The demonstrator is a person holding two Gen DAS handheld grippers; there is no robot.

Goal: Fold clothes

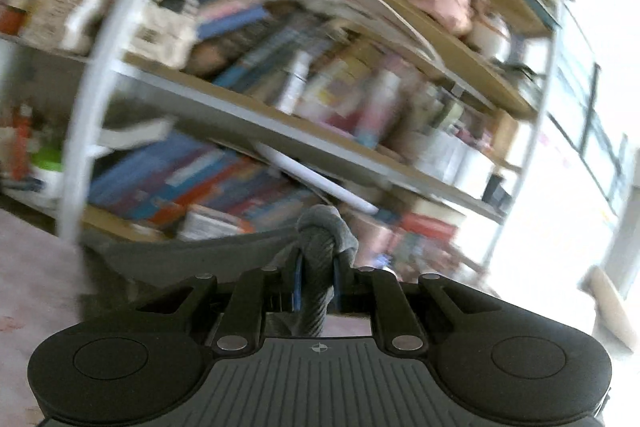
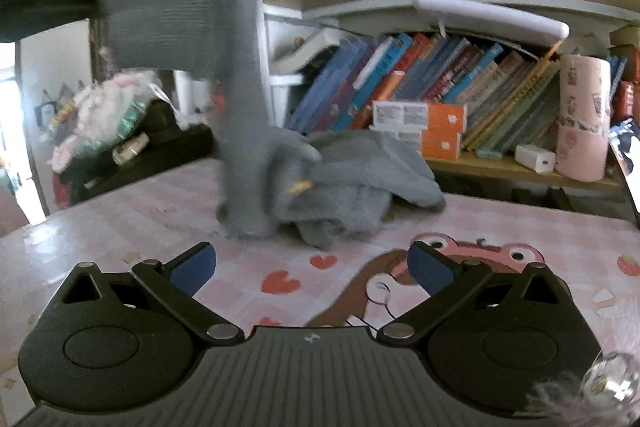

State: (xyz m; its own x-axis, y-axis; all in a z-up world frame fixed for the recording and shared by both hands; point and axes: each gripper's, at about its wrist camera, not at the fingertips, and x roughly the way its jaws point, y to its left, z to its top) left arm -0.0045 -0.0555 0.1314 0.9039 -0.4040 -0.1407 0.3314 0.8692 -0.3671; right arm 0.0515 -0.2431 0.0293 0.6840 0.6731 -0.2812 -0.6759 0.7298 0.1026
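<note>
A pink table printed with hearts and a cartoon bears a crumpled grey garment.

left gripper jaws clamped together; right gripper jaws spread wide.

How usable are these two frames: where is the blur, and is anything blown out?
Left wrist: the shelves are smeared by motion blur, the window side is blown out white, and only the left claw shut on the grey garment is sharp. Right wrist: mostly sharp, only the hanging garment is blurred, and the right claw is open.
</note>
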